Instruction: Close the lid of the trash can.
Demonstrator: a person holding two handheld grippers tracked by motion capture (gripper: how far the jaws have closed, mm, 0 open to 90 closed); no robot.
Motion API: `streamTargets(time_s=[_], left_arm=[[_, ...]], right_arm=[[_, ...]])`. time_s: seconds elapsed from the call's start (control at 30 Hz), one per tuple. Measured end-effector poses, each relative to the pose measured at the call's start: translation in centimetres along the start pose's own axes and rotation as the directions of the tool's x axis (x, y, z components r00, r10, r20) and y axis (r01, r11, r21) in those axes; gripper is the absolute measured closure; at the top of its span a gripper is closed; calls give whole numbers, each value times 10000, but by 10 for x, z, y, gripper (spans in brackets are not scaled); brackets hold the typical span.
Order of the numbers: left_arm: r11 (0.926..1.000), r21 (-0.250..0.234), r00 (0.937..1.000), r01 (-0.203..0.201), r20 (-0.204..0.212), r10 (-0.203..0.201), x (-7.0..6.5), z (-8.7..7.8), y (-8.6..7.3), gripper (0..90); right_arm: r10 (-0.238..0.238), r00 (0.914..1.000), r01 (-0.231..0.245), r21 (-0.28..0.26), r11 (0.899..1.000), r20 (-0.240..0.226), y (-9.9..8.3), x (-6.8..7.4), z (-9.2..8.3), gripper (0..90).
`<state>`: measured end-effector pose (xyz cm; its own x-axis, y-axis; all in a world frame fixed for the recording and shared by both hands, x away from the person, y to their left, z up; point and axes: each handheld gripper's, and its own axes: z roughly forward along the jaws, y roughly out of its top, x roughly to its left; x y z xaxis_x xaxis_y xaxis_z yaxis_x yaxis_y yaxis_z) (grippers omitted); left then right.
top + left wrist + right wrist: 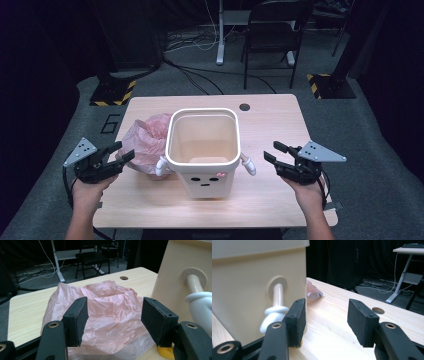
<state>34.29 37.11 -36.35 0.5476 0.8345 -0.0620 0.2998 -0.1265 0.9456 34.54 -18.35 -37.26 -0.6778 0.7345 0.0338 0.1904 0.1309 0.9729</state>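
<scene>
Dark flooring, cables and a folding chair [272, 30] lie beyond the far edge of the wooden table [270, 125] where we work. Near its middle stands the cream bin [203, 150], upright, a small face on its near wall and a white arm-shaped handle [248, 163] on each side. Against its left wall lies the crumpled pink bag [145, 142], toward the table's left edge. Our left gripper [124, 153] hovers just beside the bag, jaws wide, nothing between them. Our right gripper [272, 151] sits near the bin's right handle, apart from it, jaws wide and empty.
</scene>
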Motion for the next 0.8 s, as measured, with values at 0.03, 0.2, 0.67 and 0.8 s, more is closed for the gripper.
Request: streamTargets(time_s=[0.03, 0.2, 0.67, 0.8], left_arm=[[10000, -8, 10000, 14, -12, -14, 0, 0, 0, 380], [10000, 13, 10000, -24, -43, 24, 0, 0, 0, 380], [10000, -88, 10000, -45, -81, 44, 4, -3, 0, 378], [9999, -102, 10000, -36, -74, 35, 4, -3, 0, 378]], right_arm=[[34, 10000, -34, 0, 10000, 40, -2, 0, 0, 477], [58, 9990, -61, 54, 10000, 446, -15, -4, 2, 478], [260, 9817, -378, 592, 9975, 1888, -60, -24, 13, 469], [83, 9789, -297, 1023, 9943, 2042, -70, -27, 17, 469]])
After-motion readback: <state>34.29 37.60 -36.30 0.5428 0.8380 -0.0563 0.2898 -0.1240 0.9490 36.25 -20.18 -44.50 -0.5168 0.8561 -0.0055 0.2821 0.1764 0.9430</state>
